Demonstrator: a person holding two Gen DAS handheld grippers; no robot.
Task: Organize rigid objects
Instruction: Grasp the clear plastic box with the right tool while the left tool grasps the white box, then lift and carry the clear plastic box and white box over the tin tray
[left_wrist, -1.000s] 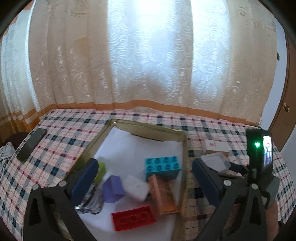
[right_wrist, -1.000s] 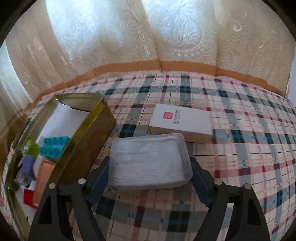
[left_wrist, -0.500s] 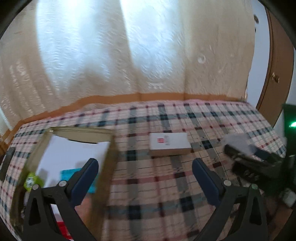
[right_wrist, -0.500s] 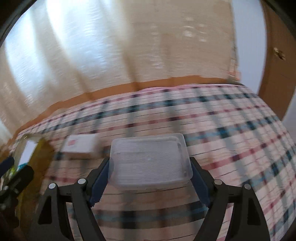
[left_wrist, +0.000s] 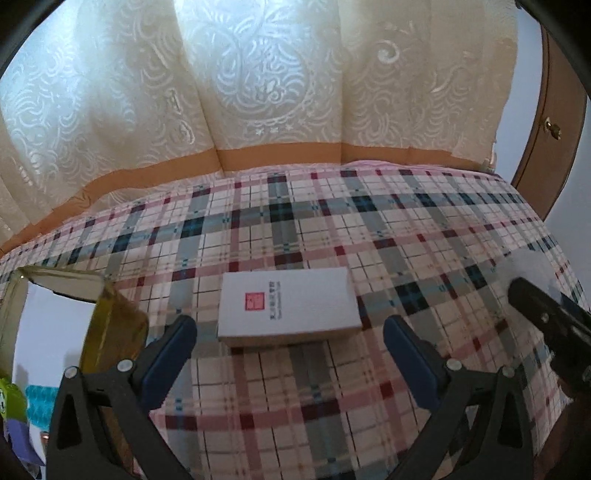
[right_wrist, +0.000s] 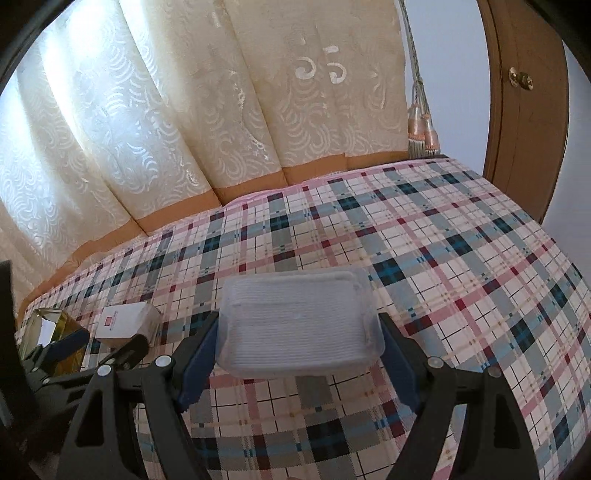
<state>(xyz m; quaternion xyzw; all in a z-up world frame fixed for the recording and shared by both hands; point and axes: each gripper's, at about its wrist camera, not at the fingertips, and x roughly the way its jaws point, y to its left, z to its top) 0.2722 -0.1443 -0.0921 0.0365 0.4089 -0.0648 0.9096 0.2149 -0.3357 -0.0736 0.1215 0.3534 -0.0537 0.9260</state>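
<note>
My right gripper is shut on a clear plastic container with a ribbed lid, and carries it just above the plaid cloth. A flat white box with a small red mark lies on the cloth. My left gripper stands open right behind that box, one blue pad off each near corner, touching nothing. The white box also shows at the left of the right wrist view, with the left gripper's fingers beside it. The right gripper's finger shows at the right edge of the left wrist view.
A gold tin with a white lining stands left of the white box, holding a teal block, a green piece and a purple piece. Cream curtains hang behind the table. A brown door stands at the right.
Both grippers have swung right, away from the gold tin. The left one went from above the tin's blocks to the white box. The right one carried the clear container further right.
</note>
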